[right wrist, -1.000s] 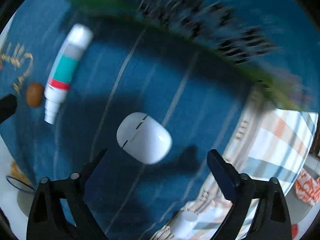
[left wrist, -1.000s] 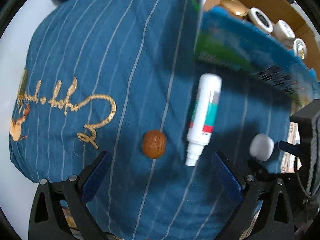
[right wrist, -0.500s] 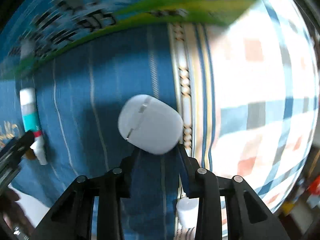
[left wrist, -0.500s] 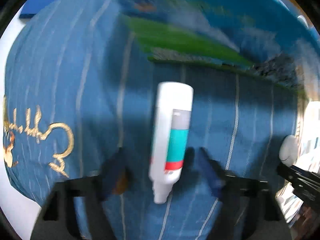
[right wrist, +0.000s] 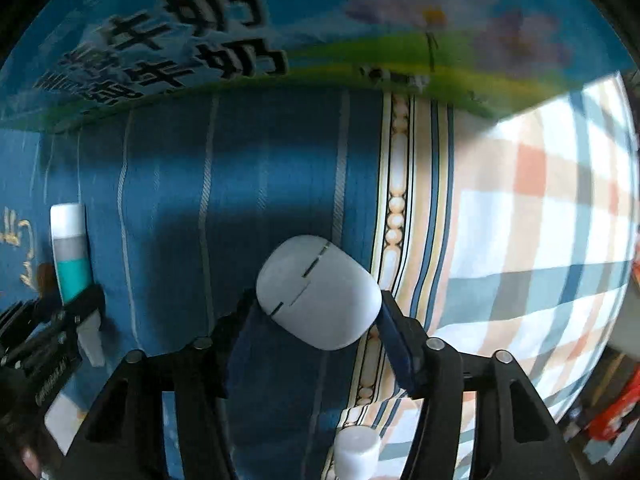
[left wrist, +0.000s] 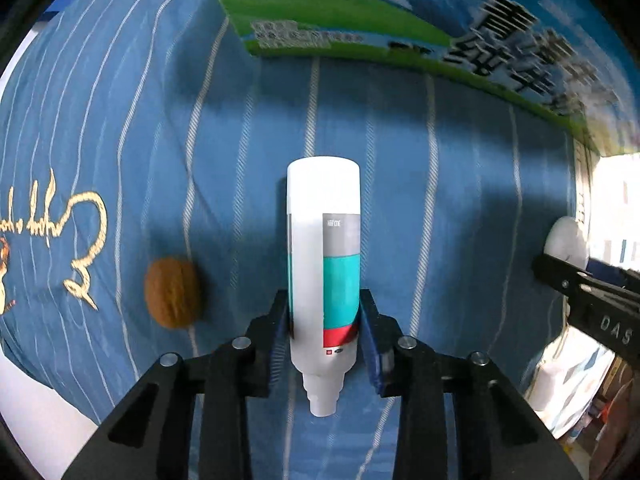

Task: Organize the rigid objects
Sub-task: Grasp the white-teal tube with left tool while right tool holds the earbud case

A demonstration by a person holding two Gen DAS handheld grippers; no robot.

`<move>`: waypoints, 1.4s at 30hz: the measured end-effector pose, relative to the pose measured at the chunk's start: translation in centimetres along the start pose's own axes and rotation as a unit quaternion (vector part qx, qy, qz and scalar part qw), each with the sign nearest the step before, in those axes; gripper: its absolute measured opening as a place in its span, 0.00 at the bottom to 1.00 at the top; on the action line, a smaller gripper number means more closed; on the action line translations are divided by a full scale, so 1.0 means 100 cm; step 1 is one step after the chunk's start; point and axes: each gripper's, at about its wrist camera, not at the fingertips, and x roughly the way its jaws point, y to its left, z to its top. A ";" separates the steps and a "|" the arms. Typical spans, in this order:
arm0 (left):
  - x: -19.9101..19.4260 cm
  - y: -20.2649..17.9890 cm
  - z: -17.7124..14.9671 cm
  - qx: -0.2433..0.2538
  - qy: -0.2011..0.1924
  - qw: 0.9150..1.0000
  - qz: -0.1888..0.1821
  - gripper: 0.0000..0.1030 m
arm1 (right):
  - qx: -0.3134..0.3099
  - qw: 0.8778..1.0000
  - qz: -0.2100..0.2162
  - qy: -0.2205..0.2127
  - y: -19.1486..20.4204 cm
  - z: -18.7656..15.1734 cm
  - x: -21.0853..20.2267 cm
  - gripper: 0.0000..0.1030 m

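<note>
My left gripper (left wrist: 324, 332) is shut on a white bottle (left wrist: 324, 240) with a grey, teal and red label, nozzle toward the camera, over the blue striped cloth (left wrist: 460, 200). A brown walnut (left wrist: 172, 292) lies on the cloth just left of it. My right gripper (right wrist: 320, 320) is shut on a white earbud case (right wrist: 316, 300) near the cloth's patterned border. The left gripper with the bottle (right wrist: 70, 256) shows at the left of the right wrist view; the case (left wrist: 566, 240) shows at the right edge of the left wrist view.
A blue and green milk carton box (left wrist: 400, 28) stands along the far edge of the cloth, also in the right wrist view (right wrist: 240, 32). A checked cloth (right wrist: 540, 240) lies to the right. A small white cap (right wrist: 356, 452) lies below the right gripper.
Both grippers went from open to shut: the left closed on the bottle, the right on the earbud case. The right gripper moved toward the cloth's border.
</note>
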 end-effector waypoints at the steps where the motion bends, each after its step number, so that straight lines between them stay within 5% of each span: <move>1: -0.001 -0.006 -0.005 0.001 -0.001 1.000 -0.003 0.29 | 0.016 1.000 0.008 0.008 -0.004 -0.001 0.000 0.58; 7: -0.009 -0.042 -0.019 0.007 0.000 1.000 -0.013 0.30 | 0.164 0.975 0.124 0.088 -0.049 -0.022 0.009 0.61; 10: 0.006 -0.040 -0.016 0.009 0.014 1.000 -0.016 0.30 | 0.106 0.988 0.086 0.070 -0.047 -0.023 -0.001 0.71; 13: 0.006 -0.048 -0.017 0.022 0.012 1.000 -0.005 0.30 | 0.016 0.999 0.029 0.034 -0.023 -0.019 -0.014 0.72; 17: 0.004 -0.057 -0.012 0.029 0.012 0.999 0.000 0.30 | -0.120 0.991 -0.044 0.026 0.017 -0.022 -0.010 0.70; 18: 0.004 -0.068 -0.007 0.029 0.013 1.000 -0.001 0.30 | -0.132 0.989 -0.058 0.030 0.022 -0.024 -0.006 0.60; 19: 0.006 -0.063 -0.004 0.028 0.014 1.000 -0.003 0.30 | -0.132 0.989 -0.064 0.038 0.026 -0.027 -0.001 0.51; 26: 0.007 -0.049 0.005 0.023 0.014 1.000 -0.009 0.32 | 0.059 0.997 0.027 0.051 -0.023 -0.008 -0.007 0.51; 29: 0.010 -0.048 0.012 0.025 0.011 1.000 -0.004 0.32 | 0.048 0.997 0.011 0.057 -0.034 0.001 -0.008 0.52; 35: 0.008 -0.050 0.026 0.017 0.010 1.000 -0.007 0.31 | 0.042 0.997 -0.020 0.056 0.029 0.025 -0.002 0.52; 42: 0.006 -0.046 0.023 0.011 -0.004 1.000 -0.012 0.29 | 0.031 0.998 -0.029 0.041 0.028 -0.013 0.007 0.48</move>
